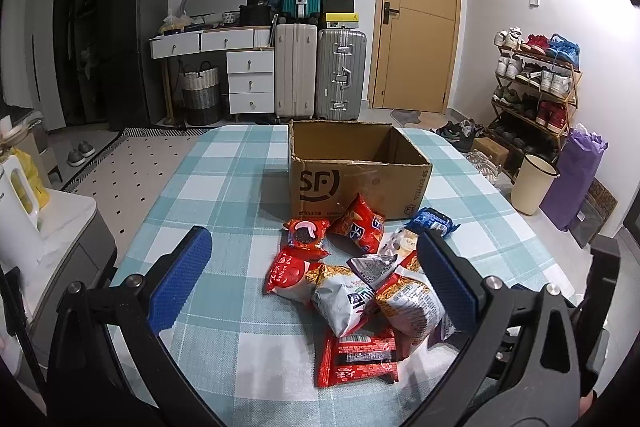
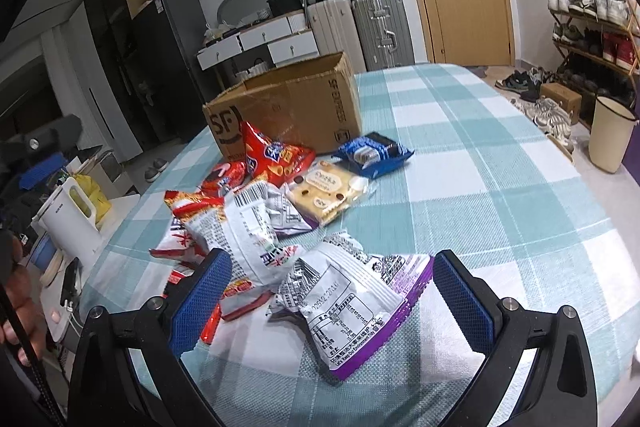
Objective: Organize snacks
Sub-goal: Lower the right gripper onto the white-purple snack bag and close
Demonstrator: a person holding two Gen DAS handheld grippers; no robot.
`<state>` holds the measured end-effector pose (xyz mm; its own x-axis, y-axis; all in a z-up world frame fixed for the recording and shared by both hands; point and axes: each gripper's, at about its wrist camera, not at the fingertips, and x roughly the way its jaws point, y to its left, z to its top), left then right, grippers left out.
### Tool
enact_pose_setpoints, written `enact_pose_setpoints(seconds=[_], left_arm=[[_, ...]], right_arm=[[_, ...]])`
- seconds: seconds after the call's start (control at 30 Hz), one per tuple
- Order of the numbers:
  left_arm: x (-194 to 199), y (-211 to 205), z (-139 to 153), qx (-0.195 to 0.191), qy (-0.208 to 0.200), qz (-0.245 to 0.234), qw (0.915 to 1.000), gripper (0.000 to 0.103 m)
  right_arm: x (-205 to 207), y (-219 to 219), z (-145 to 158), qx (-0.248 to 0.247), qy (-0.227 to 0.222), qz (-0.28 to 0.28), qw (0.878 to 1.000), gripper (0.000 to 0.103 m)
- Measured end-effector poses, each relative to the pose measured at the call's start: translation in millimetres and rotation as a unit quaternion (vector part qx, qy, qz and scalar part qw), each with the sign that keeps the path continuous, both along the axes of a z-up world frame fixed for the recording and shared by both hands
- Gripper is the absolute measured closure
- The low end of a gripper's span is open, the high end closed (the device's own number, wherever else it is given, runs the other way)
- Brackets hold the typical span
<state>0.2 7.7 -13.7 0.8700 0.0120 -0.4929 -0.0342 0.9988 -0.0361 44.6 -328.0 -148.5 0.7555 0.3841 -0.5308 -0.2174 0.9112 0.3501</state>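
A pile of snack packets lies on the checked tablecloth in front of an open cardboard box, which looks empty from here. My left gripper is open above the pile, its blue pads wide apart. In the right wrist view, my right gripper is open around a white and purple packet lying flat on the cloth, pads on either side and apart from it. Further back lie a red chip bag, a blue cookie pack, a clear-wrapped biscuit pack and the box.
The table has a blue and white checked cloth with room to the right of the pile. A white kettle stands on a side counter at left. Suitcases, drawers, a shoe rack and a cream bin stand beyond the table.
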Motion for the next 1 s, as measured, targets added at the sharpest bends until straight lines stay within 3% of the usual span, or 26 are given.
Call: enact_pose_setpoints(seconds=[0.57, 1.0], left_arm=[[0.8, 2.7, -0.9, 0.001, 0.003, -0.001, 1.0, 0.001], [1.0, 4.6, -3.0, -0.001, 0.005, 0.0, 1.0, 0.001]], right_arm=[[24.8, -1.5, -27.4, 0.014, 0.026, -0.003, 1.0, 0.001], [24.6, -10.4, -38.2, 0.059, 0.048, 0.015, 0.997, 0.022]])
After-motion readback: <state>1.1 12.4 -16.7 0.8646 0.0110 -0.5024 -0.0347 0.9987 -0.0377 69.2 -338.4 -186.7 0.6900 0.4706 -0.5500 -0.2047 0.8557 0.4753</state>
